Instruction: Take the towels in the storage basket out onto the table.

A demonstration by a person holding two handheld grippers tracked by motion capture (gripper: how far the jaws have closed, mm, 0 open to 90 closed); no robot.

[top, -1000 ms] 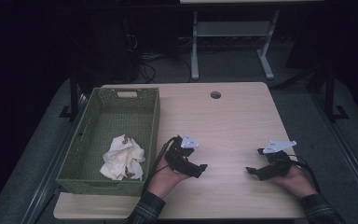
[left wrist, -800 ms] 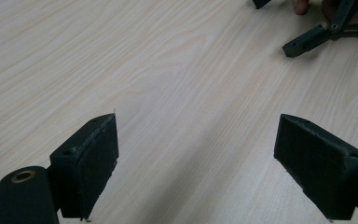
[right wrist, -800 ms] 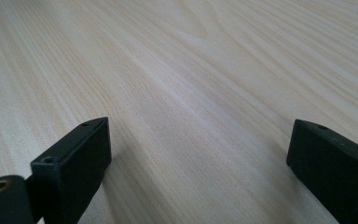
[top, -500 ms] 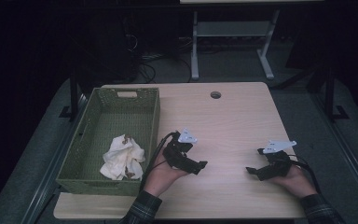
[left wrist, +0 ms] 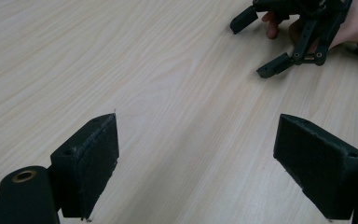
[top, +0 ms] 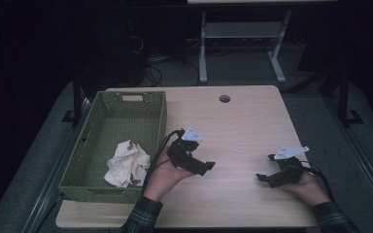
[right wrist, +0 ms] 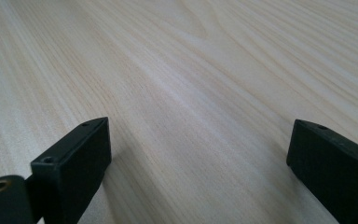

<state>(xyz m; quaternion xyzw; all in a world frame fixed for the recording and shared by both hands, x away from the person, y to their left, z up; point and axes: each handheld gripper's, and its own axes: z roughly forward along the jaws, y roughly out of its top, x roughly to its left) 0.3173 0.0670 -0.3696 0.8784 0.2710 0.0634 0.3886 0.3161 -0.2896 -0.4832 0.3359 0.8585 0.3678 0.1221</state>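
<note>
- A green woven basket (top: 110, 145) sits on the left of the light wooden tabletop (top: 243, 126).
- A crumpled white cloth (top: 126, 164) lies inside it.
- Left tongs (top: 205, 166) and right tongs (top: 263, 178) are both spread wide, holding nothing.

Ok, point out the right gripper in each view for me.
High view: the right gripper is at lower right, held in the person's hand, jaws pointing left.
Left gripper view: it is in the top right corner, farther off, jaws apart.
Right gripper view: its own two jaws rise at the bottom corners, open.
Shared landmark: the pale wooden table beneath it.
</note>
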